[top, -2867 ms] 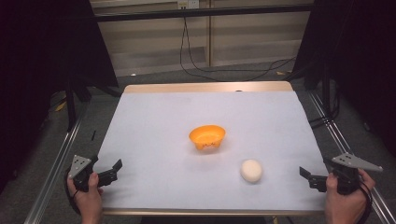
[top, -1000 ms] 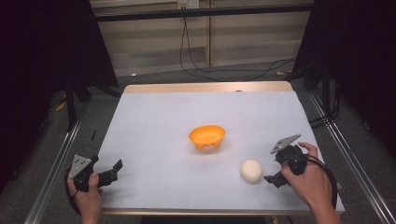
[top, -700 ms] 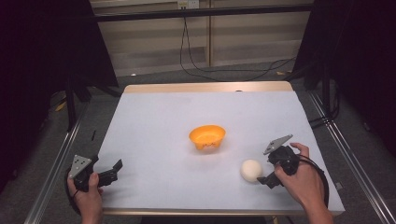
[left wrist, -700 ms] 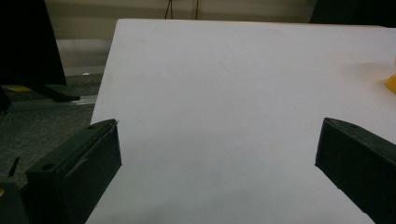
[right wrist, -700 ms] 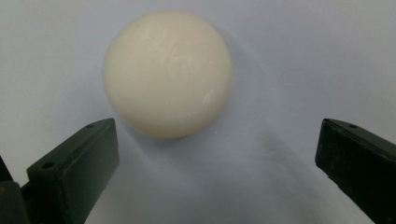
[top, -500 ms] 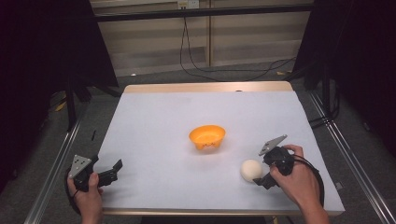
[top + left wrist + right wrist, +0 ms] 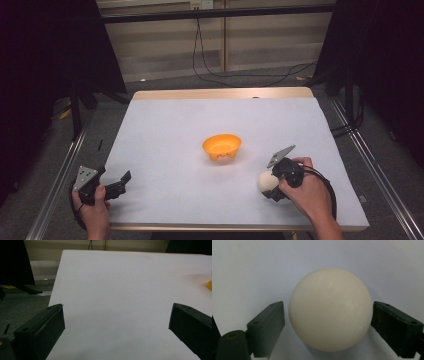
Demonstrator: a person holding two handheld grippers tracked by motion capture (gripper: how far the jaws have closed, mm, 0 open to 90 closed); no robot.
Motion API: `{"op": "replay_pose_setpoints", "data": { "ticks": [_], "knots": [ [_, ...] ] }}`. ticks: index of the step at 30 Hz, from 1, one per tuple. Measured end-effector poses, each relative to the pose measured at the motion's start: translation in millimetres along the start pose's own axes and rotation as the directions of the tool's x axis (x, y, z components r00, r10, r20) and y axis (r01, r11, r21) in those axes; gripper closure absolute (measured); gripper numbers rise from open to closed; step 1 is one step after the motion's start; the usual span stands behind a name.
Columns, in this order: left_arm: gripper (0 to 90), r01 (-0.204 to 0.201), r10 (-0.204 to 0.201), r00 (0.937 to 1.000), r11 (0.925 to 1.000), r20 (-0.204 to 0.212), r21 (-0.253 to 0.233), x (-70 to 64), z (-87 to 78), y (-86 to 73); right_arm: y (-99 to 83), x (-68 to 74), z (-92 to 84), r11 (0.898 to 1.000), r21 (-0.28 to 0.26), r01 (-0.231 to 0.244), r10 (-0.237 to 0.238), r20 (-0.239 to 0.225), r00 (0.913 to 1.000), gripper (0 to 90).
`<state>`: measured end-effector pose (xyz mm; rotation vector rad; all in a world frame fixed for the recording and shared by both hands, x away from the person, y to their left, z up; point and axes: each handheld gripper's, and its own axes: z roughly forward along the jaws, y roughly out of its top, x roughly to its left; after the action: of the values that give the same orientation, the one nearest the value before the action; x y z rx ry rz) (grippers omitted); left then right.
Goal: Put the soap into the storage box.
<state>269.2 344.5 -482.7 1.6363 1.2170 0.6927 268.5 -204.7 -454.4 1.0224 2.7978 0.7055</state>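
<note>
The white table point(image 7: 165, 150) carries an orange bowl point(image 7: 222, 147) at its centre and a cream ball point(image 7: 330, 308) near the front right corner. The ball could be squirted aside if squeezed off-centre. It is bracketed by the right gripper point(image 7: 328, 322), whose jaws have just been closing; the right jaw touches it, while a gap is seen at the left one. The left gripper point(image 7: 117, 327) is held wide open, empty.

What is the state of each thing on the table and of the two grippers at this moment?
Cream ball: resting on the table, between the right gripper's fingers.
Orange bowl: upright, empty, untouched.
Right gripper: jaws have just been closing around the ball; right finger touches or nearly touches it, a narrow gap remains at the left finger.
Left gripper: open, nothing between its fingers, resting near the table's left front corner.
Table: covered by a white sheet.
</note>
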Motion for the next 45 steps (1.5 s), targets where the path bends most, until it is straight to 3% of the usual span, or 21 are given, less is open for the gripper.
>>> {"op": "replay_pose_setpoints", "data": {
  "ticks": [6,18,33,45],
  "knots": [
    [0.0,0.005,-0.005,1.0,1.0,0.007,0.001,-0.2,0.3,-0.1,1.7,0.1,2.5,1.0,0.015,-0.012,0.012,0.009,0.9999,24.1],
    [0.0,-0.001,0.001,1.0,1.0,0.005,0.001,-0.4,0.6,0.1,4.7,-3.1,2.9,0.999,-0.019,-0.042,0.041,-0.018,0.999,24.7],
    [0.0,0.007,-0.007,1.0,1.0,0.005,0.0,-0.8,0.6,-0.1,19.6,-10.3,-3.3,0.999,-0.02,-0.029,0.028,-0.013,0.9995,24.8],
    [0.0,0.006,-0.006,1.0,1.0,0.005,0.0,-0.8,0.6,-0.1,43.8,-14.2,-10.9,1.0,-0.029,-0.005,0.005,-0.009,0.9999,24.8]
  ]
}}
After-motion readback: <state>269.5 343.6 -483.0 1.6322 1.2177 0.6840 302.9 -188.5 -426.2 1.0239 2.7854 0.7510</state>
